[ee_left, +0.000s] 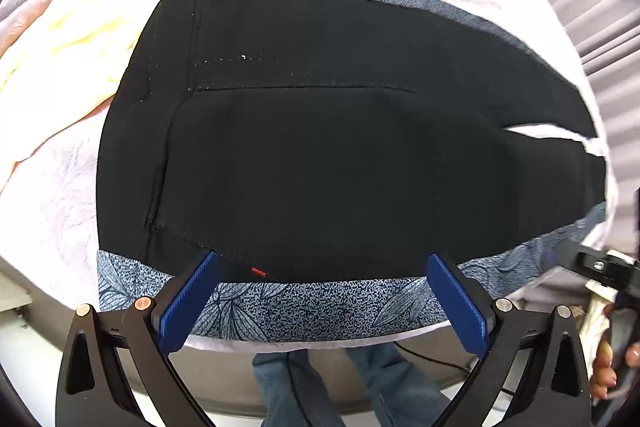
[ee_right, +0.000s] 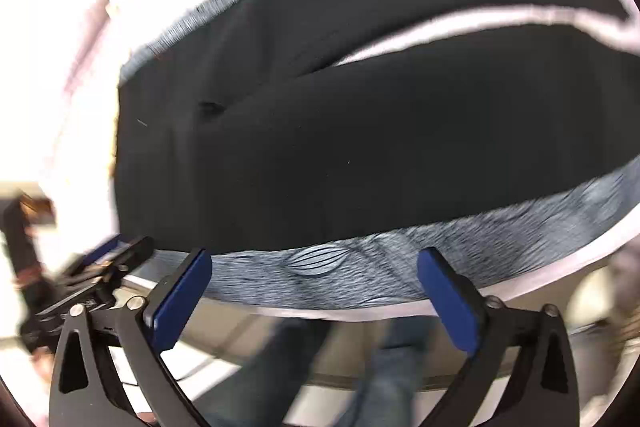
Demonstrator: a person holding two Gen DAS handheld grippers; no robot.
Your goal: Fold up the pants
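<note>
1. The left claw [ee_left: 326, 301] gapes wide and holds nothing, poised over the near edge of the blue patterned cloth [ee_left: 320, 301].
2. The right claw [ee_right: 316, 297] is likewise spread wide and empty, its view blurred.
3. The black pants [ee_left: 320, 155] lie flat on that cloth, legs parted at the right.
4. A yellow blanket [ee_left: 68, 47] lies beyond, left.

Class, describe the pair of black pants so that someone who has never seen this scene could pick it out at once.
Start from the pale lilac bedspread that covers the bed. On it lies a blue-grey mat with a leaf print, and the black pants lie flat on that mat, legs slightly parted at the right. They are the only plain black cloth, unlike the cream-yellow fabric crumpled to the left.
</note>
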